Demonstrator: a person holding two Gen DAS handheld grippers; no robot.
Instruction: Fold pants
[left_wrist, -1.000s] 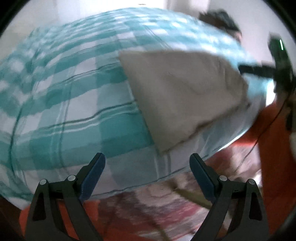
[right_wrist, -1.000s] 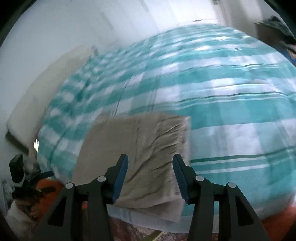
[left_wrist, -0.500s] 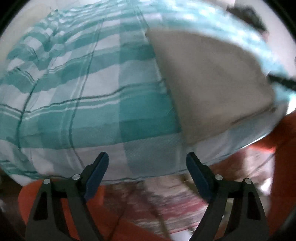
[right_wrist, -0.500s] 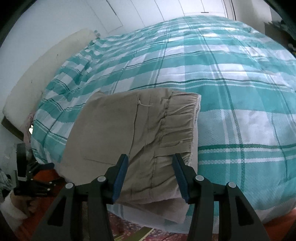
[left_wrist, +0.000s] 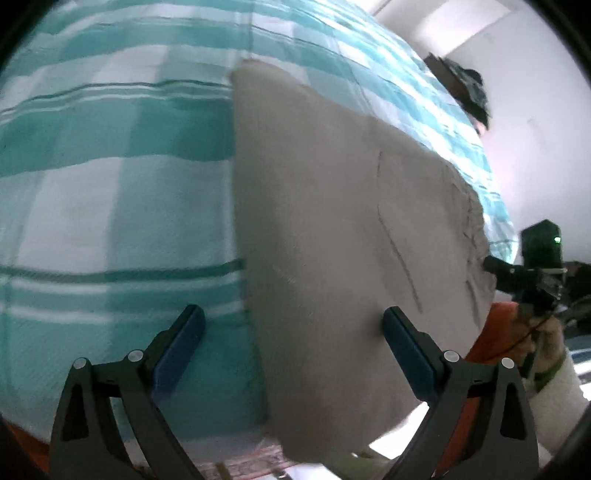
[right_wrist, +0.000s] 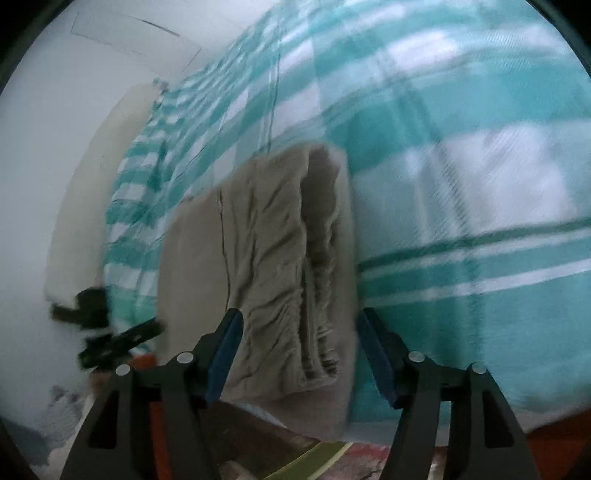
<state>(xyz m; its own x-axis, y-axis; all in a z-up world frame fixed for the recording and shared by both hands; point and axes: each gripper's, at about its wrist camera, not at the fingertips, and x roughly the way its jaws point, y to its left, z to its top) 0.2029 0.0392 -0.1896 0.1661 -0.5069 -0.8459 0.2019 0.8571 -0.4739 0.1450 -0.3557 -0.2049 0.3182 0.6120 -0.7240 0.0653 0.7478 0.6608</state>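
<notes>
Since a second ago both my hands have come down toward the near edge of the bed, and the pants now fill much more of each view. My right gripper (right_wrist: 299, 354) has just been opening its jaws; they stand fairly wide, straddling the gathered waistband end, and I see no pad pressing on the cloth. My left gripper (left_wrist: 293, 349) has also just spread a little further and stands wide, its left finger over the bedspread (left_wrist: 110, 206), its right finger at or over the pants, holding nothing.

The pants (left_wrist: 332, 236) lie already folded into a flat tan rectangle on the bed's near edge. In the left view they run from 6 o'clock up toward 12. In the right view the stacked waistband layers (right_wrist: 317, 295) sit dead centre, just beyond my fingers, and the plainer leg part stretches toward 10 o'clock.

I judge the cloth light, soft and limp. It will sag and slide on itself, so pinching one layer would pull the stack open. The elastic waistband is the thickest, firmest part, so I would take hold there with the right, through all layers. With the left I would take the opposite folded edge.

Farther off, at 3 o'clock in the left view, my other gripper shows a small green light. I can read no label or writing anywhere.
</notes>
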